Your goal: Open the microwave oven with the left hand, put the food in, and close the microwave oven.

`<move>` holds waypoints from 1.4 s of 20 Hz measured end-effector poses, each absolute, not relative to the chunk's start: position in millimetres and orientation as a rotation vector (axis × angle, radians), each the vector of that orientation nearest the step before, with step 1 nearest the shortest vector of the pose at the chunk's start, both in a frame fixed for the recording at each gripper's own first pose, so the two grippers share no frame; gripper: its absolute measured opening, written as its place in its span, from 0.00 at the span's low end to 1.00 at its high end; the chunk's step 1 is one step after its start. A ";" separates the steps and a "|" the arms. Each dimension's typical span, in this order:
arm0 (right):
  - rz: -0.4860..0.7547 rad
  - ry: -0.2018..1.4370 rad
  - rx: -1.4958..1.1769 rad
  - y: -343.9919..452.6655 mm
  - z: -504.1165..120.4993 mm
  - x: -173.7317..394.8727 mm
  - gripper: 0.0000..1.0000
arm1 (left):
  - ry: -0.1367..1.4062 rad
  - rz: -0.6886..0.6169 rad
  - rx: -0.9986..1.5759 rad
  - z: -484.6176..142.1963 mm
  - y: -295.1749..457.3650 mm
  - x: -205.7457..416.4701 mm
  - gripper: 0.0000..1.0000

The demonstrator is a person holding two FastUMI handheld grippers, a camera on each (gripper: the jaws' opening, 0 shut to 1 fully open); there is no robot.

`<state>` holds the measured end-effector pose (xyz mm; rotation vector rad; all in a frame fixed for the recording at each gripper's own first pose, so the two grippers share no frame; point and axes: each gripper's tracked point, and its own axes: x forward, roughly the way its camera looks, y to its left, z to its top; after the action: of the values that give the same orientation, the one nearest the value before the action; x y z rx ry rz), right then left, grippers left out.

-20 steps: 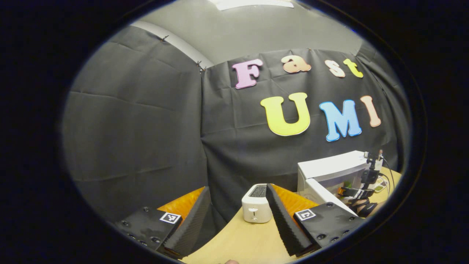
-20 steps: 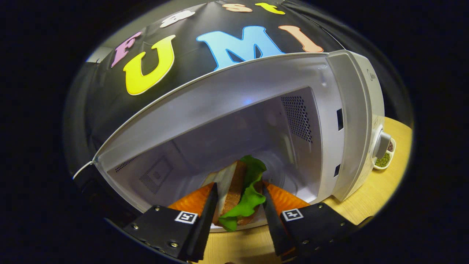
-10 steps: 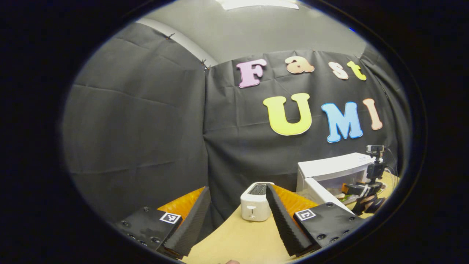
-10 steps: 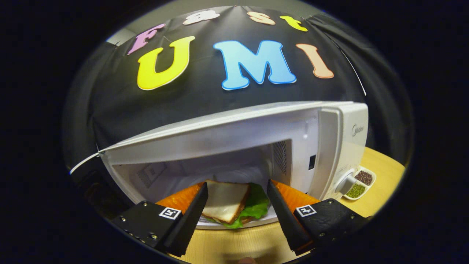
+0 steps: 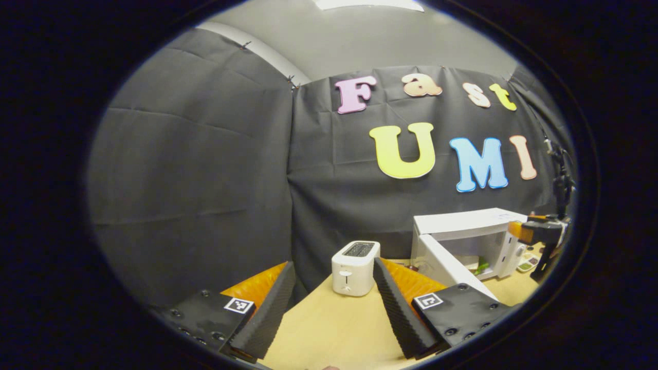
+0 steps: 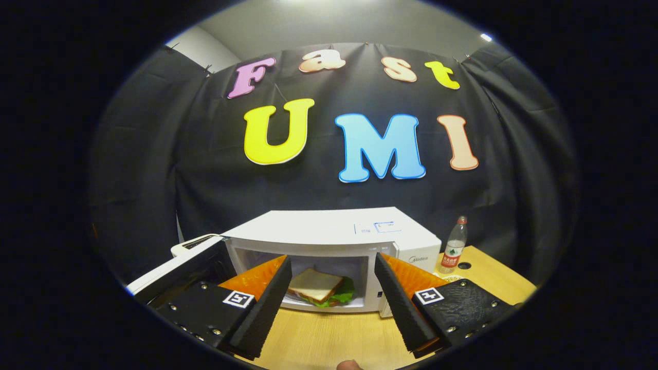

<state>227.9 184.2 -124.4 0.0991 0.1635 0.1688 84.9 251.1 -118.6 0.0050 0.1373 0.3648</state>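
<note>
Pulled back from the microwave oven [image 6: 329, 241], right tongs [image 6: 329, 295] released and empty. Sandwich [image 6: 320, 289] resting inside, door [image 6: 169, 270] ajar. Left tongs [image 5: 331, 303] spread over the counter [image 5: 334, 329] near the toaster [image 5: 354, 267], presumably readying to close.

White microwave [image 6: 329, 226], white toaster [image 5: 353, 267], pale wood-grain counter [image 6: 318, 341]. The sandwich [image 6: 320, 289] shows white bread over green lettuce. The bottle [image 6: 452, 249] is clear with a red label.

Dim booth, soft overhead light, heavy fisheye bending at edges.
</note>
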 end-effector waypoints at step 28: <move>0.090 0.052 0.082 -14.3 -43.2 50.5 0.98 | 0.340 0.309 -0.067 -221.8 132.0 73.3 0.07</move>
<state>50.5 -14.3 -43.2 0.0824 0.0524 0.0896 73.3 132.0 -221.8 -0.0671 0.3404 0.3094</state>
